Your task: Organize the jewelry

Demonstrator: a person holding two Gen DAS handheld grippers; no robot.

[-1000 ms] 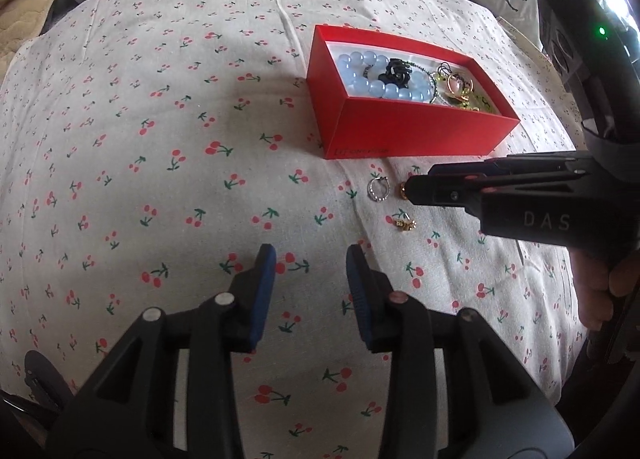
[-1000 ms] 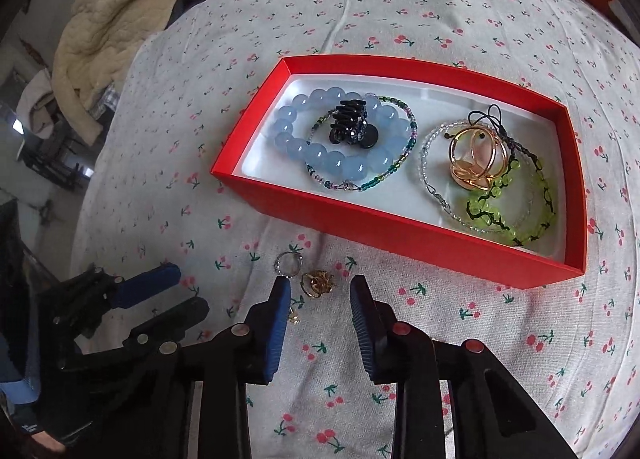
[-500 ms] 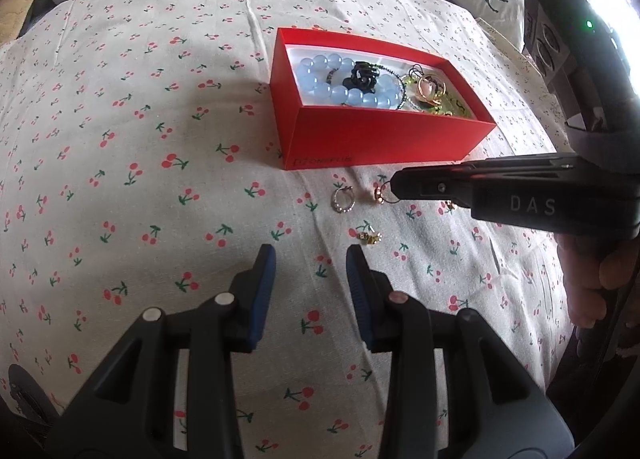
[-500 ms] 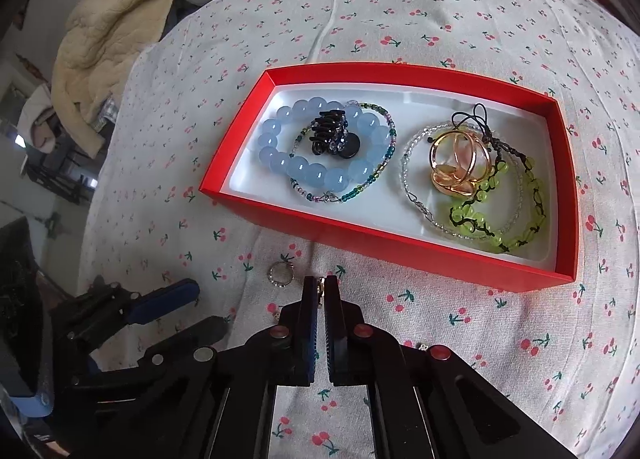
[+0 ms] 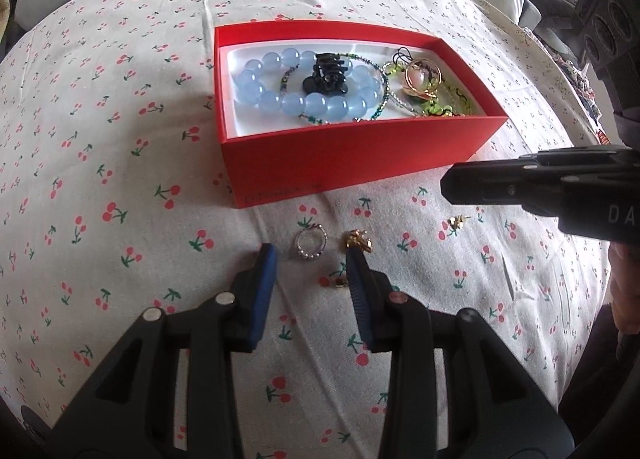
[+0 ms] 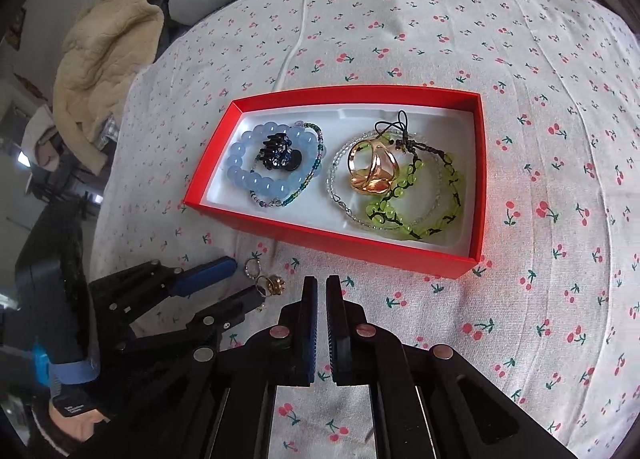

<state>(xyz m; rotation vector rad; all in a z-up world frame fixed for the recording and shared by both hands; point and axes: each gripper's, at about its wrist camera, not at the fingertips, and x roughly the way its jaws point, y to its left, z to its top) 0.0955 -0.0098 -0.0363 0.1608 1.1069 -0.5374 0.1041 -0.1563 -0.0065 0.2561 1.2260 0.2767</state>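
From the left wrist, the left gripper (image 5: 310, 265) is hovering over the cherry-print cloth (image 5: 120, 163) with its jaws released, nothing pressed between the blue pads. A beaded silver ring (image 5: 311, 244) is lying just beyond the gap, and a gold flower ring (image 5: 359, 241) is sitting right at the tip of the right-hand finger; whether they touch cannot be told. A small gold piece (image 5: 339, 282) is resting between the fingers, and a gold stud (image 5: 456, 221) is lying further right. The red box (image 5: 352, 157) is sitting just beyond them, holding a blue bead bracelet (image 5: 280, 93) and a black hair claw (image 5: 326, 73). The right gripper (image 5: 448, 181) is reaching in from the right, its tip above the cloth near the box.

From the right wrist, the right gripper (image 6: 321, 283) is clenched, its jaws nearly together; whether anything is pinched between them cannot be told. The left gripper (image 6: 240, 285) is sitting at near left, its fingers flanking the silver ring (image 6: 252, 267) and the flower ring (image 6: 274, 285). In the box (image 6: 320, 233), a large gold ring (image 6: 372, 171) is lying on green bead bracelets (image 6: 416, 199).
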